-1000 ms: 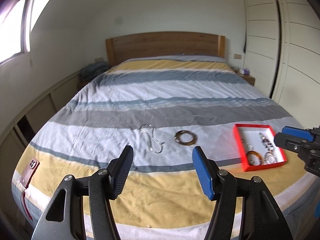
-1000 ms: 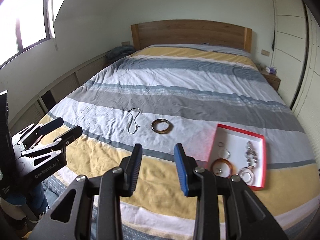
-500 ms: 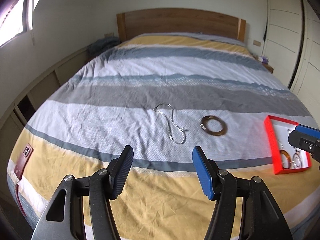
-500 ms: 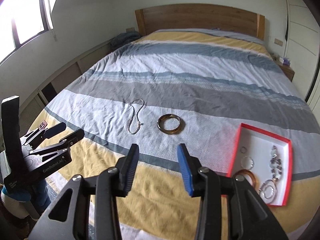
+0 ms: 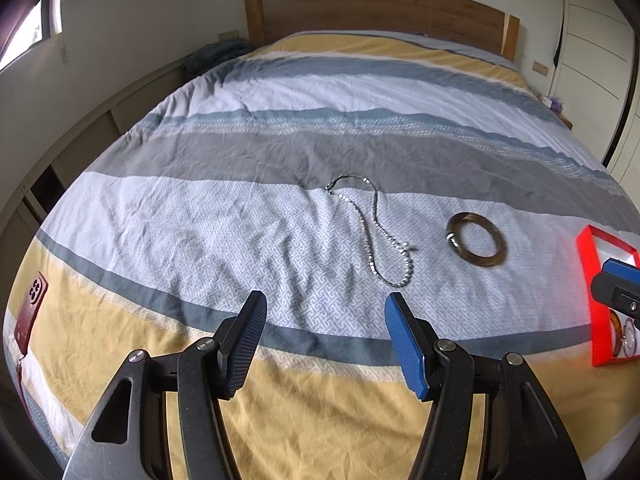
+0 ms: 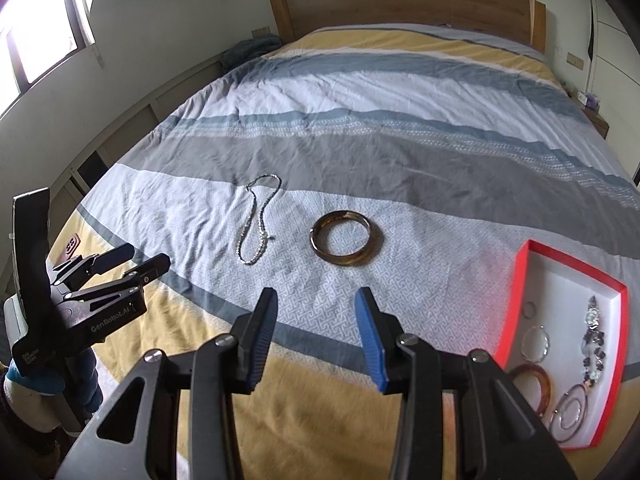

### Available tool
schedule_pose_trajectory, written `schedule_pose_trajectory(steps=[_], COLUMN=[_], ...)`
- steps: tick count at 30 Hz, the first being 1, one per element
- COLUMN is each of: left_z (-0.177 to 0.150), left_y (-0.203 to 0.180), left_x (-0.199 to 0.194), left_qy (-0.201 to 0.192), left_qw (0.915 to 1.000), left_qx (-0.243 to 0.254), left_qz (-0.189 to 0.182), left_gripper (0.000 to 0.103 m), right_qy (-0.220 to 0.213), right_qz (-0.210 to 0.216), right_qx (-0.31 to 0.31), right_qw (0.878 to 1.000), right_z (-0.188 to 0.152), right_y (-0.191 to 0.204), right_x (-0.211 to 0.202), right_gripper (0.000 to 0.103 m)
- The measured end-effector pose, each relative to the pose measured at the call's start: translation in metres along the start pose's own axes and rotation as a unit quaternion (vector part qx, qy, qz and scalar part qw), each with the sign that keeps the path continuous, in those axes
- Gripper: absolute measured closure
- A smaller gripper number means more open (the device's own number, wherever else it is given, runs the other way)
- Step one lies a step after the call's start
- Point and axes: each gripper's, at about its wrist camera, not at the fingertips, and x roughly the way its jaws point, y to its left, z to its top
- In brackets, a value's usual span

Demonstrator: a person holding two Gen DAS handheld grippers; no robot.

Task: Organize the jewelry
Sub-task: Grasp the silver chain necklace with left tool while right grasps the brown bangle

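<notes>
A silver chain necklace [image 5: 376, 228] lies on the striped bedspread, also in the right wrist view [image 6: 258, 222]. A brown bangle [image 5: 476, 245] lies to its right, also in the right wrist view [image 6: 345, 238]. A red tray [image 6: 520, 292] with white lining at the right holds several bracelets and rings; its edge shows in the left wrist view [image 5: 596, 308]. My left gripper [image 5: 325, 338] is open and empty, short of the necklace. My right gripper [image 6: 316, 330] is open and empty, short of the bangle.
The bed [image 5: 320, 152] fills both views, with a wooden headboard [image 5: 376, 8] at the back. A red phone [image 5: 30, 312] lies at the bed's left edge. Shelving runs along the left wall, wardrobe doors [image 5: 600, 40] on the right.
Both grippers have moved forward and lower toward the jewelry; necklace and bangle look larger and nearer. The jewelry itself has not moved.
</notes>
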Motion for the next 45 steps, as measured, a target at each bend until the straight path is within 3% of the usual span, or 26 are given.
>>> schedule_pose_trajectory(steps=[11,22,29,35,45], left_z=[0.009,0.051,0.057,0.051,0.045], left_y=[0.013,-0.011,-0.025,-0.029,-0.029], left_x=[0.041,0.104,0.148,0.164,0.170], left_qy=[0.015,0.029,0.049,0.037,0.008], left_qw=[0.9995,0.9981,0.9975,0.9988,0.9994], left_qx=[-0.018,-0.027,-0.023,-0.015,-0.017], left_qz=[-0.019,-0.048,-0.047,-0.030,-0.030], left_gripper=[0.042,0.040,0.040,0.036,0.035], right_qy=[0.023,0.024,0.044,0.060,0.049], right_qz=[0.003,-0.010,-0.021,-0.023,-0.027], right_qx=[0.004,0.015,0.013,-0.002,-0.017], right_qw=[1.000,1.000,0.999,0.998,0.998], right_z=[0.007,0.044,0.056,0.048,0.039], right_y=[-0.011,-0.034,-0.049,-0.052,-0.053], right_x=[0.044,0.095,0.144,0.173,0.191], right_gripper=[0.064,0.064,0.064,0.064,0.065])
